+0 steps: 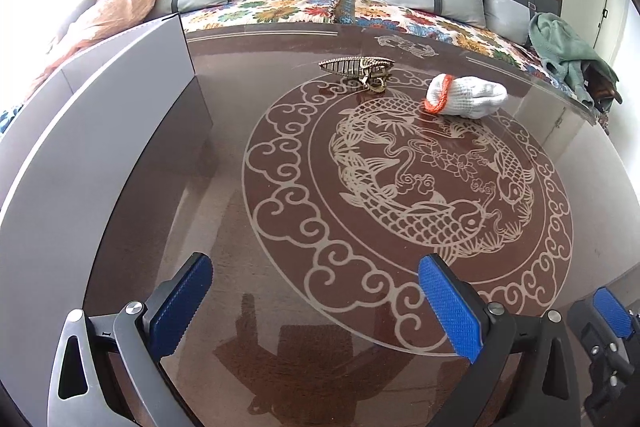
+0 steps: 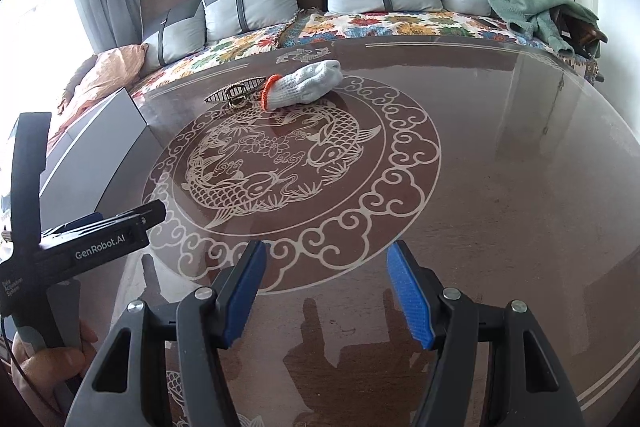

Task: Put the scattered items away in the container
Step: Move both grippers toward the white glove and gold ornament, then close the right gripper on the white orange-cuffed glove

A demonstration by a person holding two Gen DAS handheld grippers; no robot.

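You are holding the left gripper (image 1: 316, 303) with its fingers spread wide and nothing between them; the right gripper (image 2: 326, 291) is likewise gaping empty. Well ahead of both sets of fingertips, the white glove (image 1: 466, 95) and the bronze hair claw (image 1: 360, 69) are lying near each other on the glass table (image 1: 280, 307). The grey container (image 1: 100, 131) is standing left of your left fingers.
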